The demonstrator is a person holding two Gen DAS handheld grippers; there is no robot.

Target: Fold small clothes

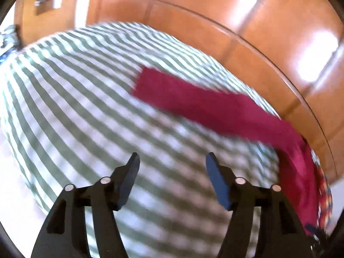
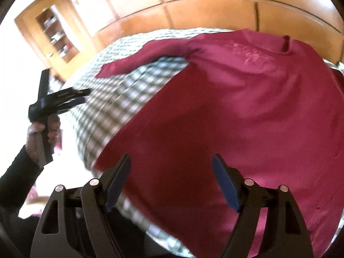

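A dark red long-sleeved shirt point(image 2: 236, 107) lies spread flat on a green-and-white checked bedcover point(image 2: 120, 90), with one sleeve point(image 2: 133, 62) stretched out to the left. My right gripper point(image 2: 172, 158) hangs open above the shirt's lower hem, nothing between its blue pads. In the left wrist view, which is blurred, my left gripper point(image 1: 172, 157) is open over bare checked bedcover point(image 1: 86, 86). The red sleeve point(image 1: 204, 105) lies beyond it to the right. In the right wrist view the left gripper point(image 2: 85, 95) is held in a hand off the bed's left side, clear of the sleeve.
Wooden panelled wardrobe doors point(image 2: 215, 10) run behind the bed. A wooden cabinet with open shelves point(image 2: 56, 34) stands at the far left. A patterned cloth point(image 1: 324, 193) shows beside the shirt at the right edge. A person's hand point(image 2: 34, 135) and dark sleeve point(image 2: 15, 172) are at the left.
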